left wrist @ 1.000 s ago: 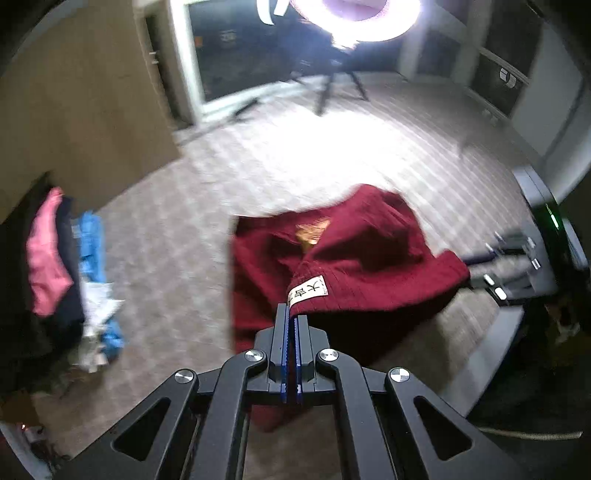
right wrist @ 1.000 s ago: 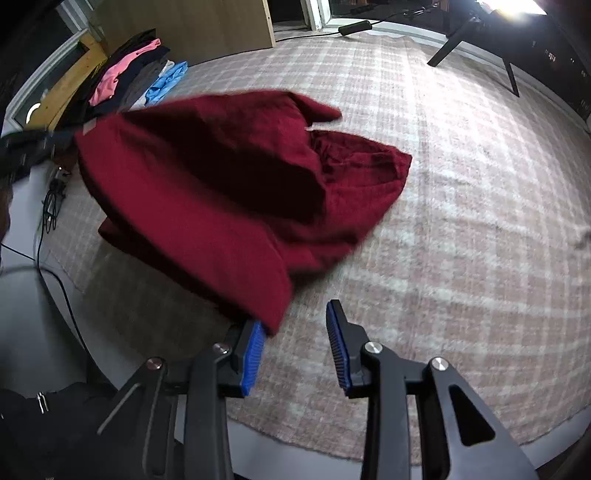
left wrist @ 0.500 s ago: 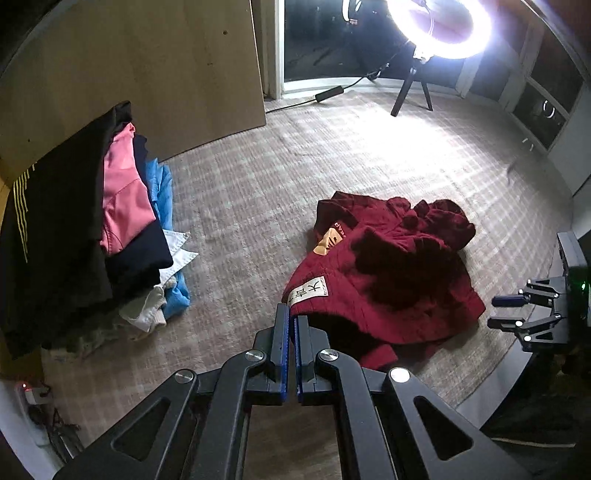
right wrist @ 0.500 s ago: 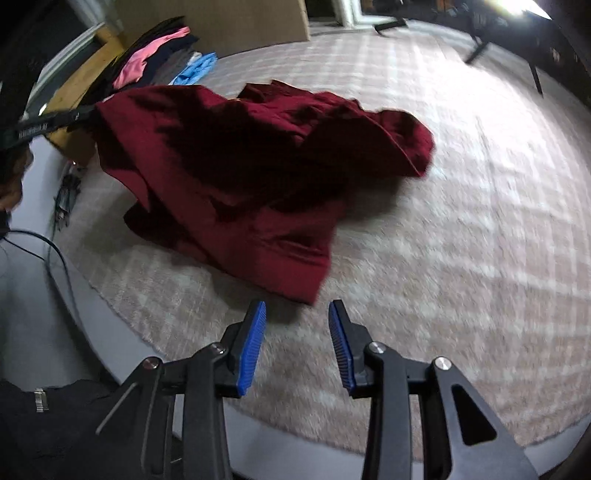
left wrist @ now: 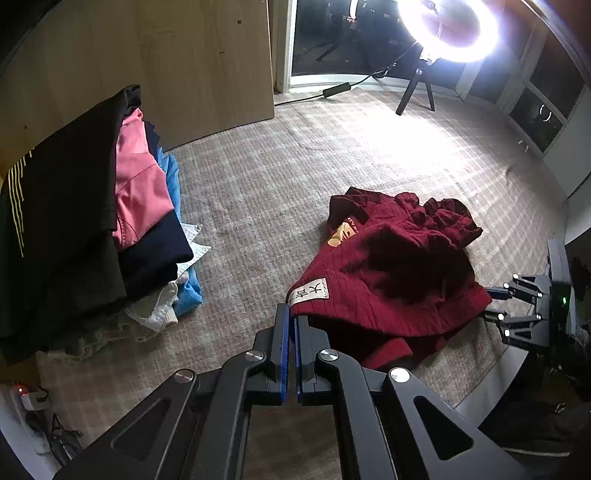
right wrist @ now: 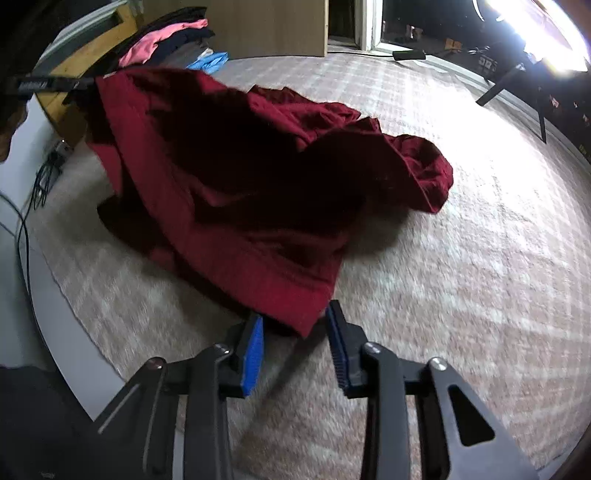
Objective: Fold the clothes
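A dark red knit garment (left wrist: 391, 273) lies crumpled on the checked carpet, with a white label near its raised edge. My left gripper (left wrist: 290, 314) is shut on that edge by the label and holds it up. In the right wrist view the garment (right wrist: 229, 177) hangs from the left gripper (right wrist: 51, 85) at the far left and drapes down to the carpet. My right gripper (right wrist: 295, 325) is open, and a lower corner of the garment sits between its blue fingers (right wrist: 253, 343). The right gripper also shows in the left wrist view (left wrist: 491, 304), at the garment's right edge.
A pile of clothes (left wrist: 92, 221), black, pink, navy, blue and white, sits at the left against a wooden panel (left wrist: 177, 66). A bright ring light on a tripod (left wrist: 443, 33) stands at the back. The carpet edge (right wrist: 66, 295) and cables (right wrist: 33, 184) lie to the left.
The garment has come down from spread in the air to crumpled on the carpet. My right gripper has closed in on its lower corner. The left gripper keeps its hold.
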Available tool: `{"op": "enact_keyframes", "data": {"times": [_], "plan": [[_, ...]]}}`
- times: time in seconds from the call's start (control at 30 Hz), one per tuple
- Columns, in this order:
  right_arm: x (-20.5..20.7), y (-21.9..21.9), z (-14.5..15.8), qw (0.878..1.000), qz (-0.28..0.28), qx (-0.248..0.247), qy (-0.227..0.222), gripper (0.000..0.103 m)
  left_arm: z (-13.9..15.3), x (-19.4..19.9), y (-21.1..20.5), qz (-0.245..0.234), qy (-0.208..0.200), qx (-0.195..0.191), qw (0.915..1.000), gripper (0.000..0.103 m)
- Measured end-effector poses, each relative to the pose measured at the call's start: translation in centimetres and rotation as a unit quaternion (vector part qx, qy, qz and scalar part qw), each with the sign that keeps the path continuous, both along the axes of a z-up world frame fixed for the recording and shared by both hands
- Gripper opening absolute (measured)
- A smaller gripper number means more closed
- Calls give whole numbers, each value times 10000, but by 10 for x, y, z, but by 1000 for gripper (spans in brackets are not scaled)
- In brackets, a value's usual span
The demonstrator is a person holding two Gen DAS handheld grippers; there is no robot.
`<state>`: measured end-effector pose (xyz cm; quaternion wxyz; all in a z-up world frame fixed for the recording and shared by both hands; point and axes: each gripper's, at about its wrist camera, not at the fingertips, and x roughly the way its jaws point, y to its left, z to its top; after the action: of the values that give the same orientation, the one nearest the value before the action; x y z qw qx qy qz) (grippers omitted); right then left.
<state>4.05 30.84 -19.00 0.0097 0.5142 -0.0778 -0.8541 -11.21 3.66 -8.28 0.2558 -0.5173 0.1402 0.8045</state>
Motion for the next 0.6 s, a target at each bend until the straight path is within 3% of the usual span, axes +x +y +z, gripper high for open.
{"op": "enact_keyframes", "data": {"times": [0.03, 0.13, 0.2, 0.27, 0.4, 0.53, 0.6], "plan": [[-1, 6, 4, 9997, -98, -196, 47, 10, 1, 0, 0, -13, 13, 0, 10000, 2], [-2, 28, 18, 9962, -371, -772, 174, 5, 11, 1, -2, 7, 99, 28, 9999, 2], [-7, 37, 32, 9976, -321, -596, 134, 4, 21, -3, -2, 25, 117, 78, 9999, 2], [-15, 49, 57, 9994, -208, -240, 125, 4, 35, -10, 2, -8, 219, 81, 9997, 2], [-48, 91, 140, 9938, -158, 1073, 247, 4, 84, -41, 25, -97, 609, 161, 9980, 2], [-77, 132, 237, 9727, -345, 2208, 624, 4, 139, -73, 55, -176, 1155, 274, 9928, 2], [-86, 142, 270, 9572, -360, 2763, 786, 4, 164, -80, 65, -172, 1449, 393, 9885, 2]]}}
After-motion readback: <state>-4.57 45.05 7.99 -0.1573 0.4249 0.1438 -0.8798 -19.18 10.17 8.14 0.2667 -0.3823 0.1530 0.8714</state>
